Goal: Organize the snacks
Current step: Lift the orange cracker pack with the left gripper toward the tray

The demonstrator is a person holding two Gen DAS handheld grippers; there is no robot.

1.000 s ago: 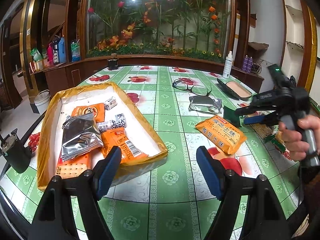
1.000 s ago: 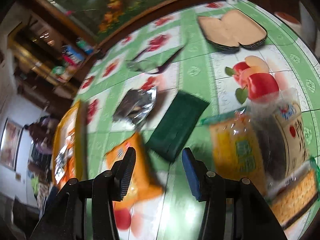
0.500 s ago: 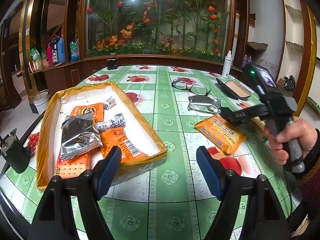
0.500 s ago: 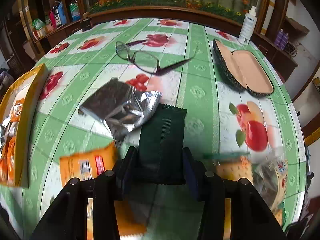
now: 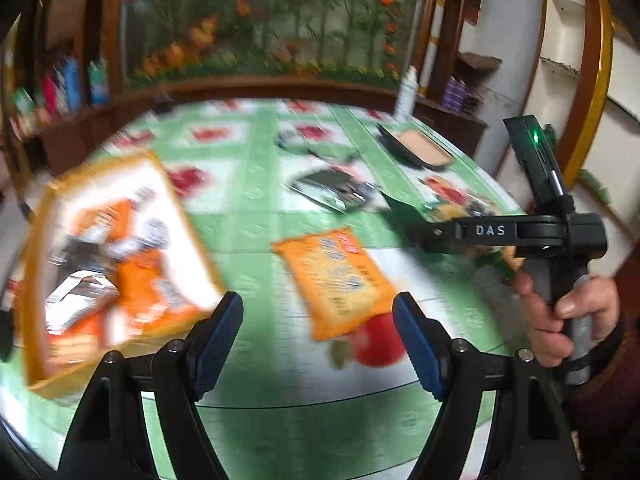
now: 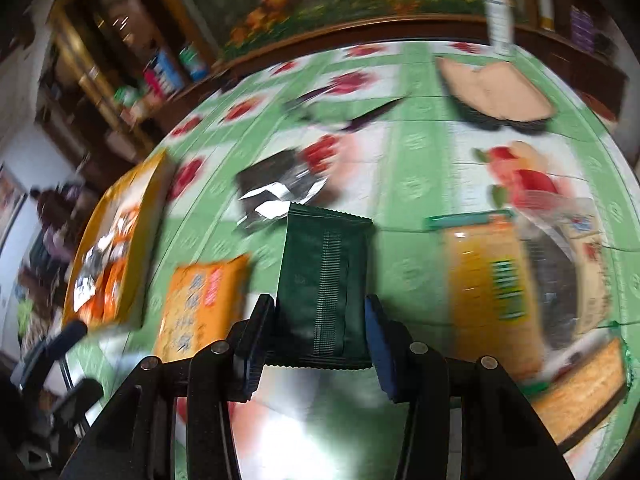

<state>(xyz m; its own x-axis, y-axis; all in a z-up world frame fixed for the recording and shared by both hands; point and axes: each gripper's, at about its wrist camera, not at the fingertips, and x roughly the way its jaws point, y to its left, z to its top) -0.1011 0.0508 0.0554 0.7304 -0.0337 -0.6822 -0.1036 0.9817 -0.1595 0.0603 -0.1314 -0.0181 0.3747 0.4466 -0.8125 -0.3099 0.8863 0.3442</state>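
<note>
My right gripper (image 6: 320, 334) is shut on a dark green snack packet (image 6: 326, 280) and holds it above the table; it also shows in the left wrist view (image 5: 404, 210). An orange snack packet (image 5: 338, 280) lies on the green tablecloth, also seen in the right wrist view (image 6: 202, 304). My left gripper (image 5: 318, 338) is open and empty, just in front of the orange packet. A yellow-rimmed box (image 5: 36, 248) at left holds several orange and silver packets; it also shows in the right wrist view (image 6: 154, 184).
A silver foil packet (image 6: 280, 192) lies mid-table, also in the left wrist view (image 5: 332, 190). Glasses (image 6: 340, 110) and an open glasses case (image 6: 496, 92) lie farther back. A pile of packets (image 6: 532, 280) sits at right. A white bottle (image 5: 406, 94) stands at the far edge.
The right gripper has lifted the green packet and swung left. The left gripper has moved right, toward the orange packet. Both views are motion-blurred.
</note>
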